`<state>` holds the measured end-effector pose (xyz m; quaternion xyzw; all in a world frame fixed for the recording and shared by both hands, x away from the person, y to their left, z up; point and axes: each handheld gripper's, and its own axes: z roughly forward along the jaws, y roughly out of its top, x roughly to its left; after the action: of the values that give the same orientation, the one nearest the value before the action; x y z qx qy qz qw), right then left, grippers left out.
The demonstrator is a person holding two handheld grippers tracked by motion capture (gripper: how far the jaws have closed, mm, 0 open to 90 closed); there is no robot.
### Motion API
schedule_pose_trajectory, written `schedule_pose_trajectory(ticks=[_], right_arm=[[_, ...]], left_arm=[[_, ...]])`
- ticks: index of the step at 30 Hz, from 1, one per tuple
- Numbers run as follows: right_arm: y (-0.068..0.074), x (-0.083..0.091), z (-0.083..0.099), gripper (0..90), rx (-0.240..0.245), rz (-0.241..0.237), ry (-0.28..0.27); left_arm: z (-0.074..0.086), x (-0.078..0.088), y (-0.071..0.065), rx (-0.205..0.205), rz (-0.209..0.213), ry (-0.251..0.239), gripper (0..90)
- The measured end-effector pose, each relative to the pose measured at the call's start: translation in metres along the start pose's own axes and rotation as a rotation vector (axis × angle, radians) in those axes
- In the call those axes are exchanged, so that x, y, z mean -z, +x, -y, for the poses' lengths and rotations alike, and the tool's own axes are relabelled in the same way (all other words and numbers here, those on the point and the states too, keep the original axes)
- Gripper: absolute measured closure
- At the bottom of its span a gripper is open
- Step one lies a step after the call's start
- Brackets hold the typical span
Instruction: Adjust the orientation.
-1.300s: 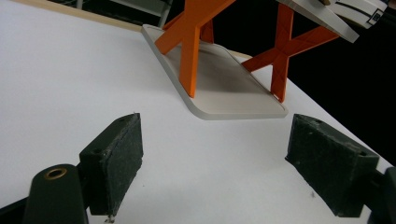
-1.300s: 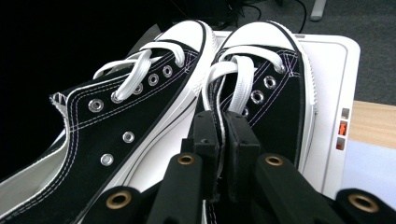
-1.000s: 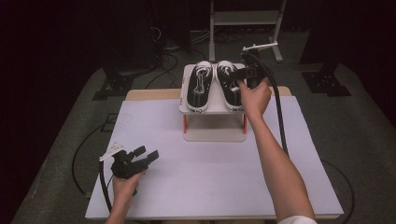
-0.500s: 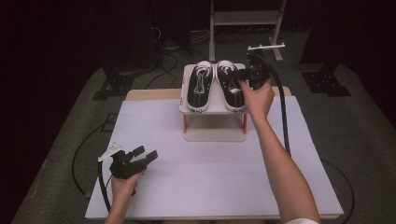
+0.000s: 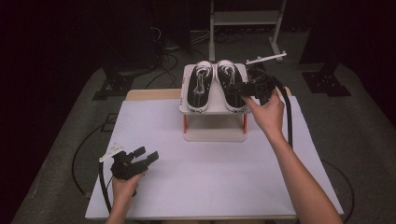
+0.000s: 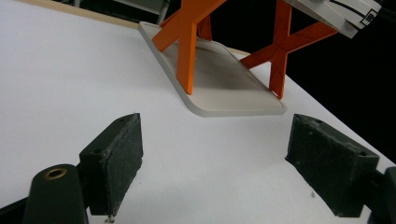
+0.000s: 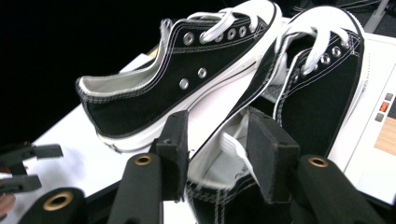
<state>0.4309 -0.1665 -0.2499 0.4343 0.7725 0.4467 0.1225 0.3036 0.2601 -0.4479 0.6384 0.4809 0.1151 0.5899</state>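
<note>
Right tongs (image 7: 217,154) newly loosened around shoe (image 7: 299,93)

Two black shoes (image 7: 187,84) are seen side by side, with the nearer shoe's (image 7: 308,102) heel between the just-opening jaws of the right hand-held gripper (image 7: 217,149).

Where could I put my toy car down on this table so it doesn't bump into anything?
The white table top is bare between the left gripper and the person's right forearm, in front of the stand. The strip left of the stand is bare too. The stand's top is crowded: two black sneakers and the right gripper there.
</note>
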Motion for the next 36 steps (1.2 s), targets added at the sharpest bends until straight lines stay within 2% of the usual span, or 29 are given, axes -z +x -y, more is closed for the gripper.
schedule_pose_trajectory(ticks=[12,13,14,15,16,17,20,23,24,27,30,33,36], right_arm=[[0.009,0.015,0.002,54.7,0.073,-0.033,-0.021],[0.009,0.016,0.002,54.3,0.087,-0.032,-0.009],[0.006,0.014,0.001,53.5,0.129,-0.053,0.005],[0.006,0.014,0.001,53.5,0.129,-0.053,0.005],[0.005,0.012,-0.001,52.8,0.152,-0.070,0.022],[0.005,0.012,-0.001,52.8,0.152,-0.070,0.022],[0.004,0.007,-0.004,53.5,0.196,-0.070,0.061],[0.004,-0.001,-0.004,63.2,0.225,-0.039,0.098],[0.005,-0.003,-0.004,66.5,0.237,-0.012,0.114],[0.003,-0.004,-0.008,70.9,0.207,-0.024,0.130],[0.009,-0.005,-0.014,72.5,0.214,0.013,0.151],[0.012,-0.007,-0.017,72.8,0.192,0.012,0.148],[0.017,-0.013,-0.026,73.1,0.154,0.002,0.114]], left_arm=[[0.001,0.003,0.002,0.004,-0.002,-0.004,17.8],[0.001,0.003,0.002,0.004,-0.001,-0.005,17.8],[0.001,0.002,0.002,0.005,-0.001,-0.005,17.8],[0.001,0.002,0.002,0.005,0.000,-0.004,17.8],[0.001,0.002,0.001,0.008,0.000,-0.005,17.8],[0.001,0.001,0.001,0.007,0.002,-0.004,17.8],[0.002,0.001,0.001,0.008,0.001,-0.001,17.8],[0.002,0.001,0.002,0.009,-0.001,-0.003,17.8],[0.002,0.001,0.002,0.009,-0.002,-0.003,17.8],[0.002,0.002,0.003,0.013,-0.002,-0.004,17.8],[0.001,0.002,0.002,0.011,-0.002,-0.003,17.8],[0.001,0.002,0.002,0.011,-0.001,-0.004,17.8],[0.001,0.003,0.003,0.020,-0.002,-0.012,17.8]])
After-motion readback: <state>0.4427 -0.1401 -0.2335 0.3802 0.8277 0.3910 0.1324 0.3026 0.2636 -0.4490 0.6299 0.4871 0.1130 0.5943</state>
